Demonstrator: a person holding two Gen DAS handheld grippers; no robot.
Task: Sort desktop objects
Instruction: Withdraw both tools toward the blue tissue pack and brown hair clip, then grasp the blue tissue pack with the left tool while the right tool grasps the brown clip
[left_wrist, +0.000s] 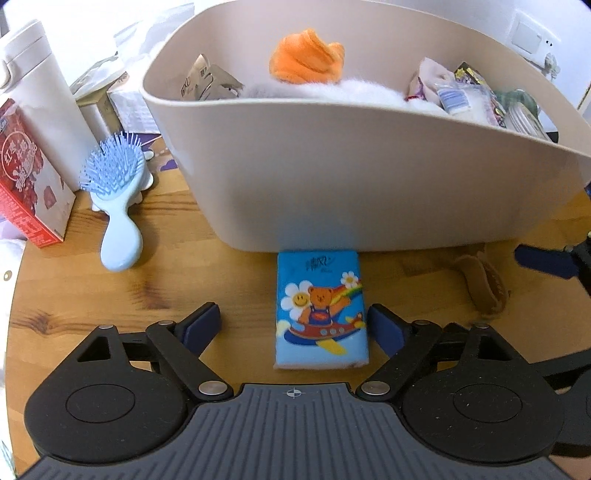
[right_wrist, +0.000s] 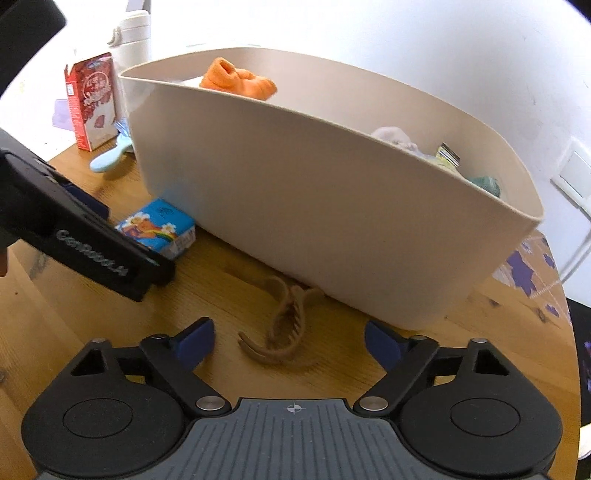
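The left tool (left_wrist: 294, 325) gapes wide over the soft, light tissue pack (left_wrist: 320, 309) lying flat between its pads, best squeezed across its long sides, while the right tool (right_wrist: 289, 343), equally wide and empty, frames the stiff, springy hair claw (right_wrist: 280, 325) just ahead on the desk (right_wrist: 221, 288).

A wooden tabletop (left_wrist: 110, 302) spreads beneath the left claw (left_wrist: 293, 319). Far ahead and to its left stands a white flask (left_wrist: 40, 92); a wall switch plate (left_wrist: 528, 35) sits high to its right. Ahead and right of the right claw (right_wrist: 288, 341), a purple-starred sheet (right_wrist: 524, 273) covers the table's edge under a white wall (right_wrist: 369, 37).
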